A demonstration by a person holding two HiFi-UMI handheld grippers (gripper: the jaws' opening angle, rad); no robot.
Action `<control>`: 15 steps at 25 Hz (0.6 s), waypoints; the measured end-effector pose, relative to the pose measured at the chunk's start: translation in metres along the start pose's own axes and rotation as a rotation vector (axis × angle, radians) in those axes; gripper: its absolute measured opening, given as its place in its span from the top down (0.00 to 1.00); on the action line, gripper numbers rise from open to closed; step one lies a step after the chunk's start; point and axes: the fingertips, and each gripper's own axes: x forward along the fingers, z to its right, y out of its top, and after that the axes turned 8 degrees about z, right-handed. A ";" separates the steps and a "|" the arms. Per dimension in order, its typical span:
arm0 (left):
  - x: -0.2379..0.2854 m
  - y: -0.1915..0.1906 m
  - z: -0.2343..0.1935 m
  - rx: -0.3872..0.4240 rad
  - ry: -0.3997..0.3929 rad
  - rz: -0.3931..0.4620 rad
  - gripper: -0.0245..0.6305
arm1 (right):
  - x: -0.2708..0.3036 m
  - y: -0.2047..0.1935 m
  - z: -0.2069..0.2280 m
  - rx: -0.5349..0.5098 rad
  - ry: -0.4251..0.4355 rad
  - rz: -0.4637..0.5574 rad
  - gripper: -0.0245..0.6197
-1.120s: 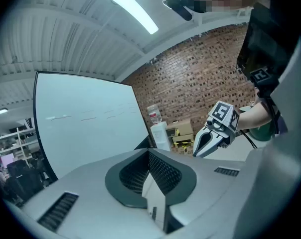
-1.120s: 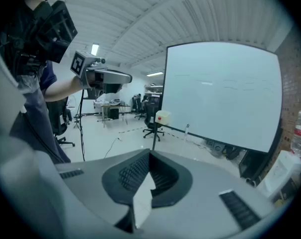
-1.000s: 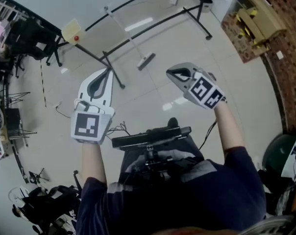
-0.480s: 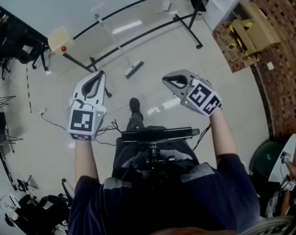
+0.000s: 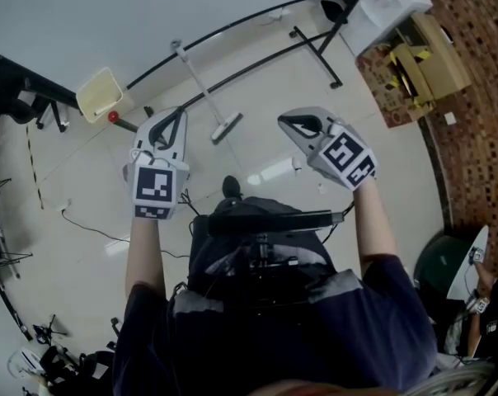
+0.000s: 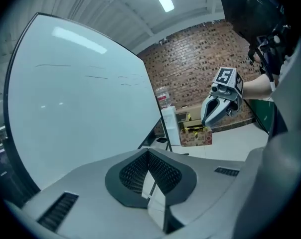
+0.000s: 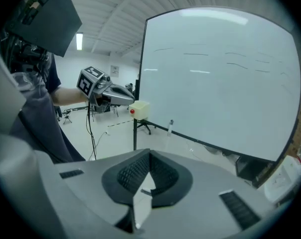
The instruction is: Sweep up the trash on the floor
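The broom (image 5: 202, 87) stands by the whiteboard (image 5: 109, 15), ahead of both tongs and not picked up yet. The left gripper (image 5: 173, 115) and right gripper (image 5: 286, 122) are pressed together, holding nothing. I think feet could trip on the floor cable (image 5: 92, 229). I see no words to read.

Pale floor (image 5: 84, 188); broom head (image 5: 227, 128) resting on it; black cable (image 5: 101, 236) trailing left.
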 end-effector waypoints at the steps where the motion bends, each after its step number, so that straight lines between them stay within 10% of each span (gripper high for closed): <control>1: 0.008 -0.004 -0.012 -0.001 -0.006 0.000 0.96 | 0.013 0.007 0.005 0.000 -0.002 0.001 0.94; 15: 0.099 -0.049 -0.087 -0.100 0.069 -0.004 0.95 | 0.105 0.030 0.054 -0.027 0.061 -0.037 0.94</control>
